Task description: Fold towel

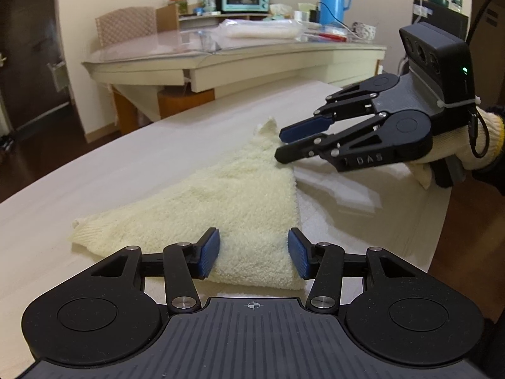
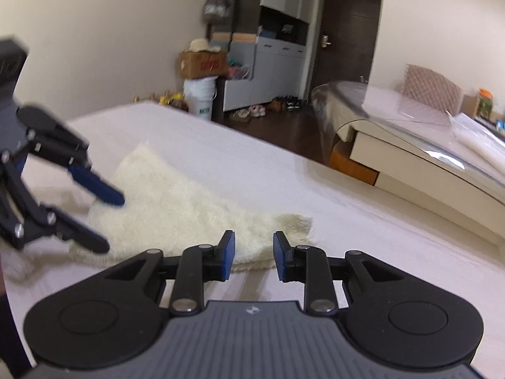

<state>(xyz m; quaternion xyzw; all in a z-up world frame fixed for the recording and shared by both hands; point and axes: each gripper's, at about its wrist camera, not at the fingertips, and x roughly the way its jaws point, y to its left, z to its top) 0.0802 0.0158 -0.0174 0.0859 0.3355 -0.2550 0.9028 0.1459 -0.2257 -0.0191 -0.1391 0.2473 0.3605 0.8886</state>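
Fluffy cream towel (image 1: 221,208) spread on pale table (image 1: 94,173).
Flanked at opposite corners by left gripper (image 1: 254,251) and right gripper (image 2: 254,254); cluttered desk (image 1: 240,60) stood behind.

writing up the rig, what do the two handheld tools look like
Both tools are black linkage bodies with silver pivot pins and blue ribbed pads. The right tool shows embossed lettering, a black camera block with a green light, a white zip tie, a black cable and a cream knit glove.

Cream fleecy towel (image 1: 240,202) folded into a rough triangle

The fluffy cream cloth lies flat on the white-covered table (image 1: 94,177), doubled over itself with one straight folded edge; one corner points toward the table's far side, where a small tip stands slightly raised, and a knit-edged corner spreads out opposite.
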